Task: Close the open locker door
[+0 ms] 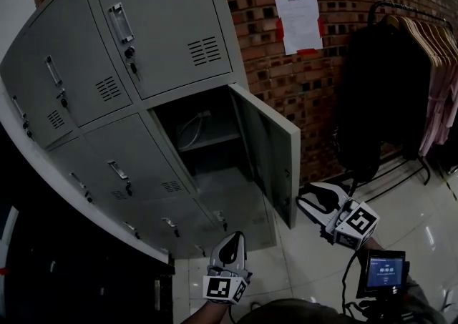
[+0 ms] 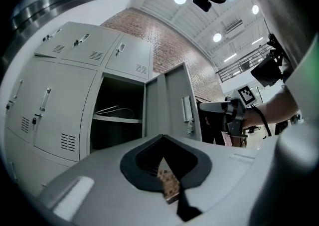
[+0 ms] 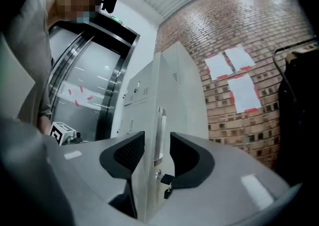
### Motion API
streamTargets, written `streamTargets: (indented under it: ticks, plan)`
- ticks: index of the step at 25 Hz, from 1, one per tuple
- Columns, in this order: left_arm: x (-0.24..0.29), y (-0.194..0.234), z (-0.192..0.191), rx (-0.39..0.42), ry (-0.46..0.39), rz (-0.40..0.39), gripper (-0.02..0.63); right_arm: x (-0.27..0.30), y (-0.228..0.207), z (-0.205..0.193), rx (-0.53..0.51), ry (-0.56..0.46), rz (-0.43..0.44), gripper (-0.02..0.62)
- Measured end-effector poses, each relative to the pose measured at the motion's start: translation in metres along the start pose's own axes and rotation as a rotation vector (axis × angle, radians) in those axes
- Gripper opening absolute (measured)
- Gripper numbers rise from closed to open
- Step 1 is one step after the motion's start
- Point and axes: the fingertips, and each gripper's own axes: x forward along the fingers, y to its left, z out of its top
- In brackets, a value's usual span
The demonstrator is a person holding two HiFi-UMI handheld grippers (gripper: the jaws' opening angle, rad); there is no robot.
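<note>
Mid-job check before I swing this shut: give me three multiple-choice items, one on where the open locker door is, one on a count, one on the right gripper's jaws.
1. Where is the open door?
A. Top row, far from the brick wall
B. Middle row, column next to the brick wall
C. Bottom row, middle column

2. How many sheets are taped to the brick wall?
A. One
B. Three
C. Five

3. How do the right gripper's jaws stand?
A. Apart, astride the door's edge
B. Shut on a hanger
C. Shut and empty

1 B: the open door hangs under the top locker, beside the brick wall.
2 B: three sheets show, edged with red tape.
3 A: the right gripper has a pad on each side of the door's edge.
</note>
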Motion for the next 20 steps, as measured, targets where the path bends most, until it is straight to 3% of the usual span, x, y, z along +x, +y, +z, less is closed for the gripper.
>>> streamTargets:
  ticks: [8, 16, 20]
  plan:
    - [0.0, 0.002, 0.005, 0.021, 0.001, 0.04, 0.002, 0.019, 0.002, -0.008, 0.011, 0.039, 0.284, 0.264]
    - [-0.011, 0.003, 0.007, 0.039, 0.016, 0.079, 0.002, 0.031, 0.024, -0.008, 0.005, 0.058, 0.476, 0.276]
    - [-0.018, 0.002, 0.011, 0.045, 0.016, 0.093, 0.002, 0.032, 0.03, -0.006, -0.013, 0.057, 0.505, 0.198]
